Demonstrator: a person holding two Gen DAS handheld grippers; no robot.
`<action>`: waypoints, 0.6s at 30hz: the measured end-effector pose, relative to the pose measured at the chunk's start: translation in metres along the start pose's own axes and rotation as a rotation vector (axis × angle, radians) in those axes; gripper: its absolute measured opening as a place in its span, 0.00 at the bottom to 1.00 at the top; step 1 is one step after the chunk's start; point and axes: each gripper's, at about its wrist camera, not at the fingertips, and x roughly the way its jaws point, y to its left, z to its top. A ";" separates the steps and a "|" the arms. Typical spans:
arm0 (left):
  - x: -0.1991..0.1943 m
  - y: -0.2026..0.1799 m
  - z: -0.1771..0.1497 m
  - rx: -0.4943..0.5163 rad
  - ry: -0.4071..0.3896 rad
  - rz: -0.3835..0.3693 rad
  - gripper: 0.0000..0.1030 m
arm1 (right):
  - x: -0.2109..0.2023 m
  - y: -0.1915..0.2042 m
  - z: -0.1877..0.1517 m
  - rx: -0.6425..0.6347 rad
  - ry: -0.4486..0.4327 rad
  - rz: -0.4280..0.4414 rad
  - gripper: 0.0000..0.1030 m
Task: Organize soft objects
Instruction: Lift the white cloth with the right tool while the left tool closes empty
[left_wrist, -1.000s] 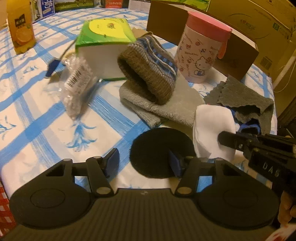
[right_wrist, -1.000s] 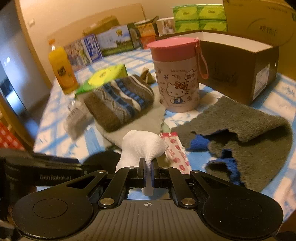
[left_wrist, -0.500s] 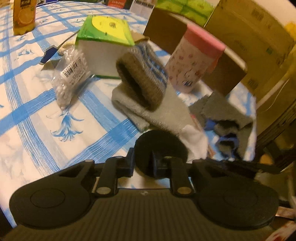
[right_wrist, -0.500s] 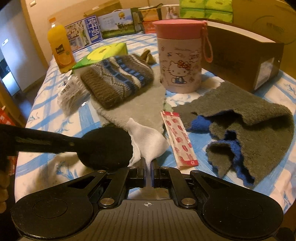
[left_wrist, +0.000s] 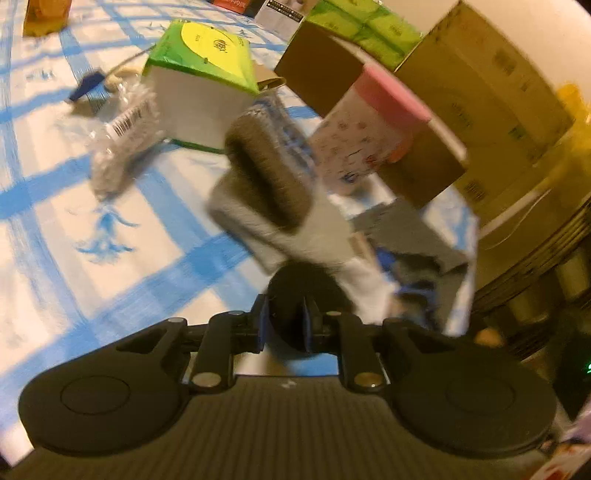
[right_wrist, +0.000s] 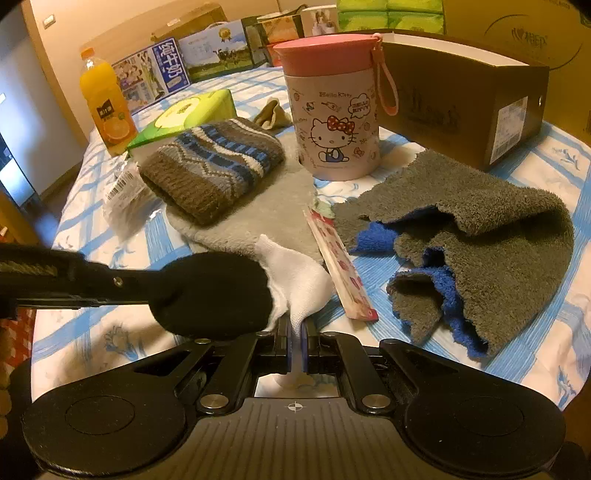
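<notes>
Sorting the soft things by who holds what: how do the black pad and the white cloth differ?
The black pad is dark, round and compact; the white cloth is pale and drapes in loose folds. The pad sits in the left gripper, the cloth is pinched in the right gripper. The pad overlaps the cloth's left edge in the right wrist view. Both are soft, small, gripped, and close together above the blue-checked table.

The knit hat (right_wrist: 214, 166) lies on the fleece cloth (right_wrist: 266, 218), left of the cup (right_wrist: 334, 110).
</notes>
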 end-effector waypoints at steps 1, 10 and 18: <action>0.001 -0.002 -0.001 0.042 -0.005 0.028 0.15 | 0.000 0.001 0.000 -0.010 0.000 -0.003 0.05; 0.024 -0.010 -0.008 0.207 0.022 0.052 0.48 | 0.002 0.001 -0.001 -0.031 0.001 -0.009 0.05; 0.022 -0.007 -0.006 0.158 0.021 -0.008 0.18 | 0.002 -0.002 -0.002 -0.003 -0.003 0.004 0.05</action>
